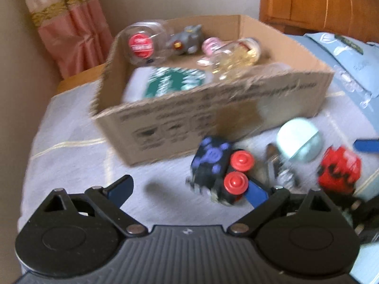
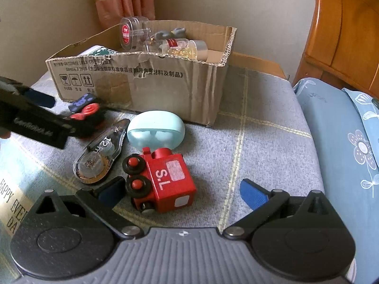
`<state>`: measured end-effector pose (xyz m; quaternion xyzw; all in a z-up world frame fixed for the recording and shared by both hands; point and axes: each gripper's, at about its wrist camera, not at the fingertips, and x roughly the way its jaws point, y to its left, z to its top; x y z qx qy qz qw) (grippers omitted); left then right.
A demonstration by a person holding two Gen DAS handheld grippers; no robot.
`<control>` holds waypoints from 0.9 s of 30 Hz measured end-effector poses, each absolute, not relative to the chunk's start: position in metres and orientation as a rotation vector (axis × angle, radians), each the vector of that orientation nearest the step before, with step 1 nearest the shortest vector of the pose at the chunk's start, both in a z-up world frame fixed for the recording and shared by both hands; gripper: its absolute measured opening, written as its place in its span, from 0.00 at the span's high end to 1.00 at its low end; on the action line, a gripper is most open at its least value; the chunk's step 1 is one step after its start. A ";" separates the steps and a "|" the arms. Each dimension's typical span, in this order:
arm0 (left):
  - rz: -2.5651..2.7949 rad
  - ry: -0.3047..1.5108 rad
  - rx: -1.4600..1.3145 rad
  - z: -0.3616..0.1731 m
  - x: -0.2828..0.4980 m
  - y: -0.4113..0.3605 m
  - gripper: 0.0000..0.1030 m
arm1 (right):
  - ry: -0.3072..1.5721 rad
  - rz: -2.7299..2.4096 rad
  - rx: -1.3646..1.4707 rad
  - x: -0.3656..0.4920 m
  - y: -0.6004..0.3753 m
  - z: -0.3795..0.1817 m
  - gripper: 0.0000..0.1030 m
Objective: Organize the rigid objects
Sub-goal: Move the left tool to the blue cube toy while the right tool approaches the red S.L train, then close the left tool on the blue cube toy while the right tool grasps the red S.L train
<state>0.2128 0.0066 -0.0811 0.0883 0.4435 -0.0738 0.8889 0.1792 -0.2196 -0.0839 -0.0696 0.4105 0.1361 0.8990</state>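
A black toy train with red wheels (image 1: 219, 172) lies on the grey cloth in front of a cardboard box (image 1: 213, 113). My left gripper (image 1: 189, 189) is open, its right finger against the toy; it also shows in the right wrist view (image 2: 54, 116). A red toy train marked S.L (image 2: 161, 179) lies on its side between the open fingers of my right gripper (image 2: 182, 191). A mint earbud case (image 2: 156, 130) and a clear correction-tape dispenser (image 2: 101, 153) lie between the two toys. The box (image 2: 142, 80) holds jars, a grey figure and a green-and-white pack.
A blue pillow (image 2: 343, 142) lies to the right, wooden furniture (image 2: 343, 35) behind it. A pink curtain (image 1: 71, 28) hangs at the back left. A printed card (image 2: 14, 194) lies at the left edge.
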 end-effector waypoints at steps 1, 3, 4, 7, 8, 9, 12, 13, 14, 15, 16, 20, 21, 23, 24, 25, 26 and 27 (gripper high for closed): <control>-0.143 0.925 0.183 -0.082 0.211 0.013 0.06 | 0.850 0.281 -0.145 0.179 -0.220 -0.084 0.00; -0.102 0.936 0.178 -0.083 0.207 0.030 0.05 | 0.851 0.278 -0.144 0.178 -0.224 -0.084 0.00; -0.090 0.932 0.166 -0.083 0.206 0.037 0.05 | 0.852 0.274 -0.141 0.177 -0.227 -0.084 0.00; -0.053 0.947 0.121 -0.083 0.207 0.057 0.05 | 0.851 0.245 -0.131 0.175 -0.236 -0.084 0.00; -0.048 0.951 0.110 -0.083 0.207 0.062 0.05 | 0.851 0.231 -0.125 0.174 -0.240 -0.085 0.00; -0.041 0.952 0.106 -0.082 0.206 0.064 0.05 | 0.850 0.214 -0.118 0.173 -0.244 -0.085 0.00; -0.037 0.950 0.127 -0.081 0.202 0.060 0.06 | 0.852 0.163 -0.094 0.170 -0.253 -0.085 0.00; -0.060 0.947 0.142 -0.079 0.199 0.056 0.06 | 0.852 0.159 -0.093 0.167 -0.255 -0.085 0.00; -0.083 0.942 0.150 -0.078 0.197 0.052 0.06 | 0.853 0.161 -0.094 0.166 -0.255 -0.086 0.00; -0.105 0.936 0.157 -0.078 0.195 0.047 0.06 | 0.854 0.167 -0.097 0.164 -0.253 -0.086 0.00; -0.122 0.931 0.164 -0.077 0.194 0.041 0.06 | 0.854 0.178 -0.100 0.164 -0.253 -0.086 0.00; -0.134 0.907 0.179 -0.078 0.199 0.026 0.06 | 0.846 0.241 -0.121 0.163 -0.237 -0.085 0.00; -0.134 0.904 0.171 -0.078 0.201 0.024 0.06 | 0.843 0.260 -0.128 0.163 -0.232 -0.085 0.00; -0.146 0.896 0.163 -0.078 0.204 0.022 0.08 | 0.836 0.306 -0.138 0.163 -0.223 -0.085 0.00; -0.150 0.893 0.161 -0.078 0.208 0.022 0.09 | 0.831 0.325 -0.138 0.164 -0.219 -0.085 0.01; -0.149 0.890 0.162 -0.078 0.210 0.021 0.10 | 0.825 0.341 -0.135 0.165 -0.216 -0.084 0.02; -0.150 0.889 0.165 -0.078 0.211 0.020 0.10 | 0.820 0.355 -0.128 0.167 -0.213 -0.084 0.03; -0.152 0.890 0.166 -0.079 0.212 0.020 0.11 | 0.816 0.360 -0.124 0.169 -0.211 -0.084 0.03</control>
